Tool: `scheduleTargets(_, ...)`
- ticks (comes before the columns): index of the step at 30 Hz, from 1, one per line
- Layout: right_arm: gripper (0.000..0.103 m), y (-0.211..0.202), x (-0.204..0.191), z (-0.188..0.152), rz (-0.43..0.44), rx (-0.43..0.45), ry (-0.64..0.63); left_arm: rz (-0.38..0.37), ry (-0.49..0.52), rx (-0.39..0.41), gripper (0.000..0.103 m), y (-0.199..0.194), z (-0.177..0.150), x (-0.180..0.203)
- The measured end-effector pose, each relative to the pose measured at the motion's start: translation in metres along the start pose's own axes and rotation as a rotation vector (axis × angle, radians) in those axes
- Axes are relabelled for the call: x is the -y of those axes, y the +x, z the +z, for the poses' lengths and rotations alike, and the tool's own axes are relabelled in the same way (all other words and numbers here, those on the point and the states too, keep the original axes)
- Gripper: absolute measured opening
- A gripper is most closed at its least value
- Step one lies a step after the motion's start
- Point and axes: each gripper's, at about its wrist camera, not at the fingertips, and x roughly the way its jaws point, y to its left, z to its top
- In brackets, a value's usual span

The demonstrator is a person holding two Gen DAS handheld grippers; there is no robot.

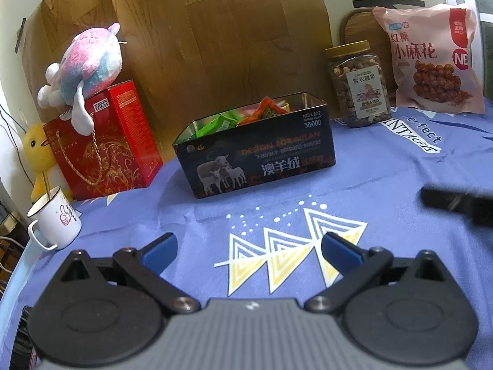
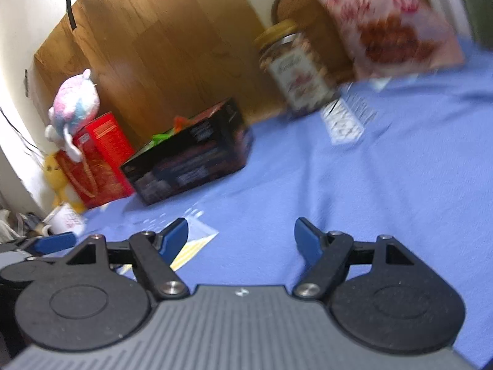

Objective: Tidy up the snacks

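Note:
A black tin box [image 1: 258, 151] with sheep printed on its side stands on the blue cloth, holding green and orange snack packets [image 1: 246, 114]. My left gripper [image 1: 249, 251] hovers open over the cloth in front of the box, nothing between its blue pads. In the right wrist view, blurred by motion, the same box [image 2: 191, 154] lies to the far left, and my right gripper [image 2: 240, 237] is open and empty over bare cloth. A nut jar [image 1: 357, 83] and a pink snack bag [image 1: 431, 58] stand at the back right.
A red gift box [image 1: 104, 145] with a plush toy [image 1: 83, 67] on top stands left of the tin. A yellow plush [image 1: 38, 154] and a white mug [image 1: 54, 222] sit at the cloth's left edge. A wooden board [image 1: 215, 30] backs the scene. A dark part of the other gripper [image 1: 456, 203] shows at the right.

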Motion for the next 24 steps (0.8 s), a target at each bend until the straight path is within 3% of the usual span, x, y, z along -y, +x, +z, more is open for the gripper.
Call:
scheduleTargets(6,0.078,-0.006,0.032,0.009,-0.117,0.07,-0.019,-0.013,-0.004,-0.001,0.103,0.004,0.003,0.004)
scheduleTargets(8,0.077,-0.002,0.039,0.007,-0.111,0.039,0.02,-0.011,-0.002,-0.001,0.103,0.004,0.003,0.005)
scheduleTargets(14,0.077,-0.011,0.024,-0.001,-0.087,0.099,-0.096,0.024,0.017,0.014,0.103,-0.001,0.009,0.012)
scheduleTargets(18,0.077,-0.008,0.026,0.002,-0.065,0.098,-0.09,0.029,0.016,0.037,0.103,-0.004,0.007,0.011)
scheduleTargets(24,0.077,-0.003,0.029,0.004,-0.039,0.051,-0.068,-0.033,-0.046,-0.046,0.103,0.02,0.002,0.026)
